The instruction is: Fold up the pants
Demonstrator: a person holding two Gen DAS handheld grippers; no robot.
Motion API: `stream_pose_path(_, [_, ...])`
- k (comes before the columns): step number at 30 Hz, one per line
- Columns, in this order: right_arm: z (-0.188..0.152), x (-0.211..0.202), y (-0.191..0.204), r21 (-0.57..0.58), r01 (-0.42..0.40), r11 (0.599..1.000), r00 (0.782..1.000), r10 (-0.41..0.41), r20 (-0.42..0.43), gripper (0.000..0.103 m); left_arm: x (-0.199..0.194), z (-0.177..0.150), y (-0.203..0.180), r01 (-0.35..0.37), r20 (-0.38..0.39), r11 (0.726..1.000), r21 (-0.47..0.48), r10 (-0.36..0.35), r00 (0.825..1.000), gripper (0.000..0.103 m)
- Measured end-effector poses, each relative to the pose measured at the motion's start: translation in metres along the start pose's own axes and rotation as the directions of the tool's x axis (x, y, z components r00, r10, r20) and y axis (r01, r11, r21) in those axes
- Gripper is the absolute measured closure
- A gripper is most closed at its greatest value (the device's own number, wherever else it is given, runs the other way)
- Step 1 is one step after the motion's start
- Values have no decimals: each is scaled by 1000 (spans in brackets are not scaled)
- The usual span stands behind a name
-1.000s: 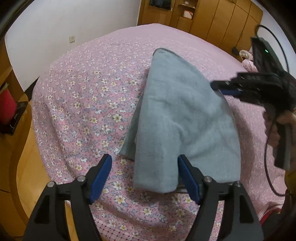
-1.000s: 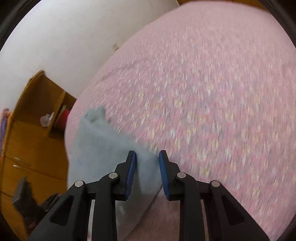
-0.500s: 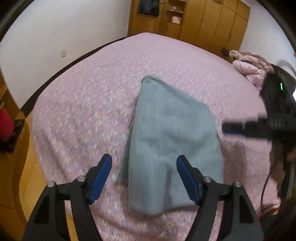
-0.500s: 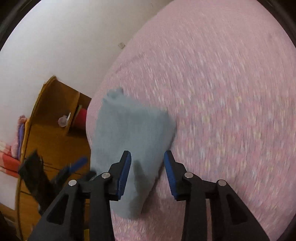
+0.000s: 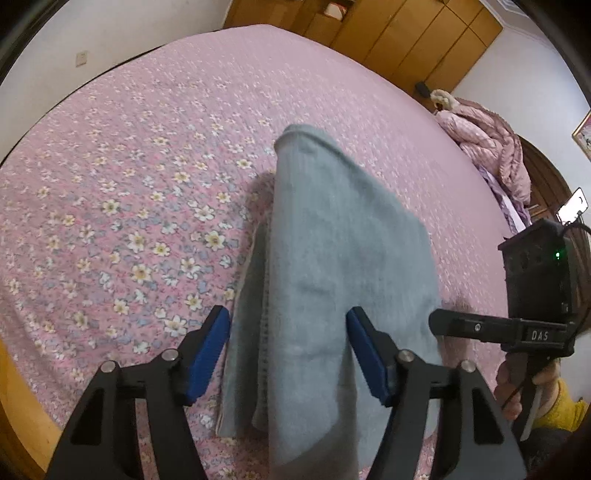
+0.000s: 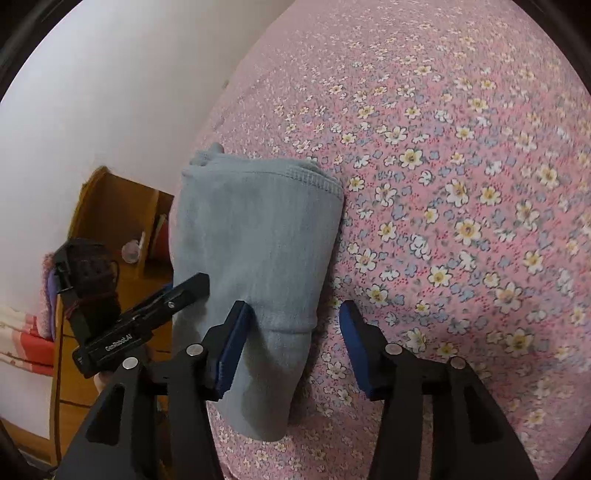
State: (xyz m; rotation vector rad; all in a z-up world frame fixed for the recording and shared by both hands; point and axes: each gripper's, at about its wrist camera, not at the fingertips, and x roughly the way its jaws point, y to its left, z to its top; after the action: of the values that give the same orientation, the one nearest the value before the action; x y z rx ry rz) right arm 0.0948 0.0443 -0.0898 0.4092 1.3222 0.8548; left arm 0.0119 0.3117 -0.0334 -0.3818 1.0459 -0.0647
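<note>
Folded grey pants (image 5: pixel 332 280) lie on the bed (image 5: pixel 147 177), at 12 o'clock between the spread left claw (image 5: pixel 290 349); right claw (image 6: pixel 291 345) also spread, pants at 11 o'clock.

bed (image 5: pixel 147 155) under a pink floral cover fills the room | white wall (image 5: pixel 110 33) with a socket (image 5: pixel 82 57) behind its far edge | wooden wardrobe doors (image 5: pixel 417 40) along the back | pink quilt (image 5: pixel 487 147) heaped at the bed's right edge | wooden shelf unit (image 6: pixel 110 218) beside its left edge, against a white wall
</note>
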Motion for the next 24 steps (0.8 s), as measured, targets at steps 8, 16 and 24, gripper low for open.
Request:
stream_pose_path(8, [-16, -10, -12, -26, -30, 999, 999, 31, 27, 49, 10, 6, -9, 2, -12, 999, 38, -2, 1000, 27])
stream_pose_path(16, [-22, 2, 0, -65, -30, 997, 999, 31, 15, 72, 18, 6, -31, 24, 22, 1000, 15, -24, 999, 50])
stream_pose_path(24, [-27, -21, 20, -147, -25, 989, 998, 33, 50, 80, 2, 9, -47, 79, 71, 995, -54, -75, 995, 70])
